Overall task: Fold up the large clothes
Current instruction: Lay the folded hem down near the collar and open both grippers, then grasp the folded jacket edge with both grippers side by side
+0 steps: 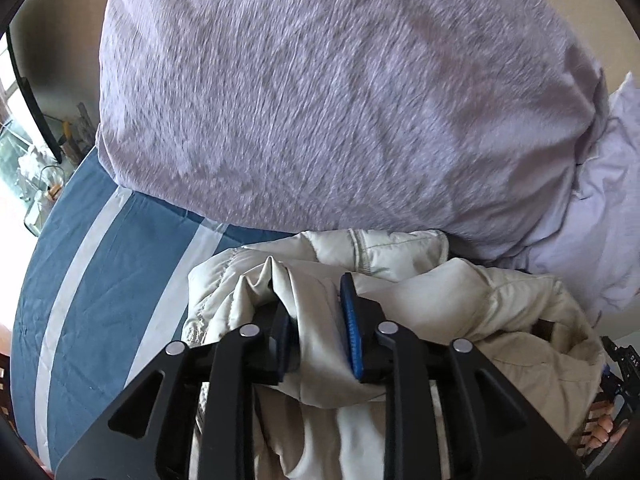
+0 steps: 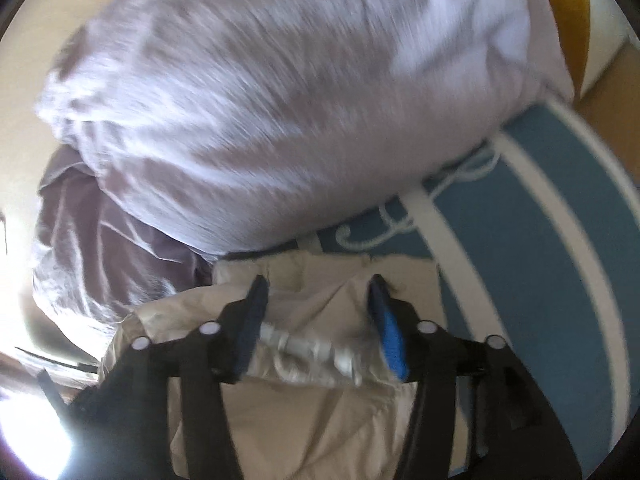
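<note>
While a cream padded jacket (image 1: 400, 280) lies bunched and unfolded on a blue-and-white striped bed sheet (image 1: 100, 280), the left gripper (image 1: 318, 320) is clamped on a pleat of its fabric. In the right wrist view, the right gripper (image 2: 318, 316) straddles the jacket's (image 2: 320, 420) crumpled edge with its jaws apart; whether they pinch cloth cannot be told. A large lilac plush blanket (image 1: 320, 100) is heaped just behind the jacket, touching it. Judging by the rumpled cloth, folding has barely begun: no neat fold shows, and the spreading and creasing remain.
</note>
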